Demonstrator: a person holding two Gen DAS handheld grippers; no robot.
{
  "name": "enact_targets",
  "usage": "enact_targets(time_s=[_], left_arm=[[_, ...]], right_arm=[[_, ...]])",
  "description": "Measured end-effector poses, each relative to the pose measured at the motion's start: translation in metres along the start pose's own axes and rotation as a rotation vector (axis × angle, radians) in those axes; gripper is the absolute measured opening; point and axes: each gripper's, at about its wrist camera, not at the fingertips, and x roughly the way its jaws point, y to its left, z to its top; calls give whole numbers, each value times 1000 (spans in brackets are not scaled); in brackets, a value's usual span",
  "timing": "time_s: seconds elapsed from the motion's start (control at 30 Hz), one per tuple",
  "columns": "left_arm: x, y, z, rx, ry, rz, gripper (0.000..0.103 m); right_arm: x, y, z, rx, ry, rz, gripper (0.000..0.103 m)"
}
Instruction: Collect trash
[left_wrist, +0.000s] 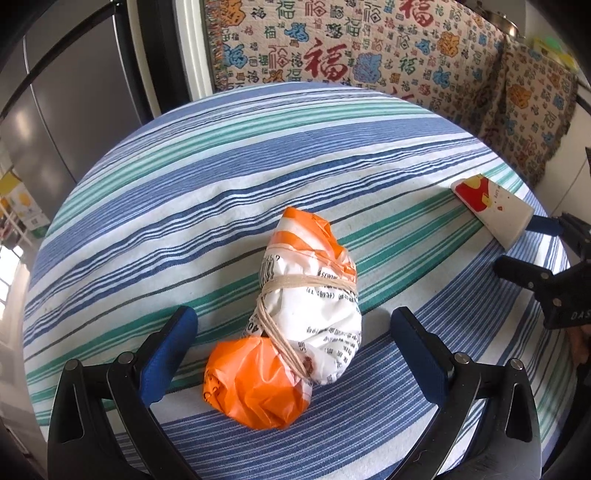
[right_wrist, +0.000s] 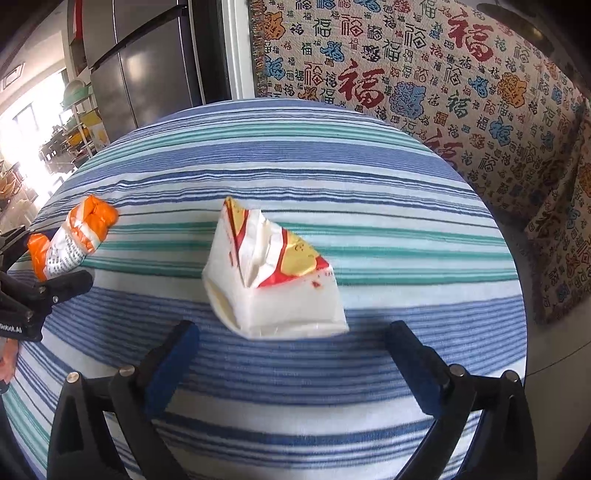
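An orange and white plastic bundle (left_wrist: 295, 325) tied with rubber bands lies on the striped round table (left_wrist: 184, 184). My left gripper (left_wrist: 293, 328) is open, its blue pads on either side of the bundle, not touching it. A crumpled white, red and yellow paper carton (right_wrist: 269, 273) lies on the table in the right wrist view. My right gripper (right_wrist: 291, 343) is open and empty just short of the carton. The carton also shows at the right in the left wrist view (left_wrist: 495, 210), and the bundle at the left in the right wrist view (right_wrist: 74, 240).
A sofa with a patterned cover (right_wrist: 424, 74) stands behind and right of the table. A steel fridge (right_wrist: 147, 62) and a shelf rack (right_wrist: 77, 122) are at the back left. The table edge (right_wrist: 517, 295) curves near on the right.
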Motion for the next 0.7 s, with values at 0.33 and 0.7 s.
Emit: enact_targets(time_s=[0.33, 0.7], left_arm=[[-12, 11, 2, -27, -36, -94, 102], [-42, -10, 13, 52, -145, -4, 50]], right_arm=[[-40, 15, 1, -89, -144, 22, 94], [-44, 14, 10, 14, -113, 162, 6]])
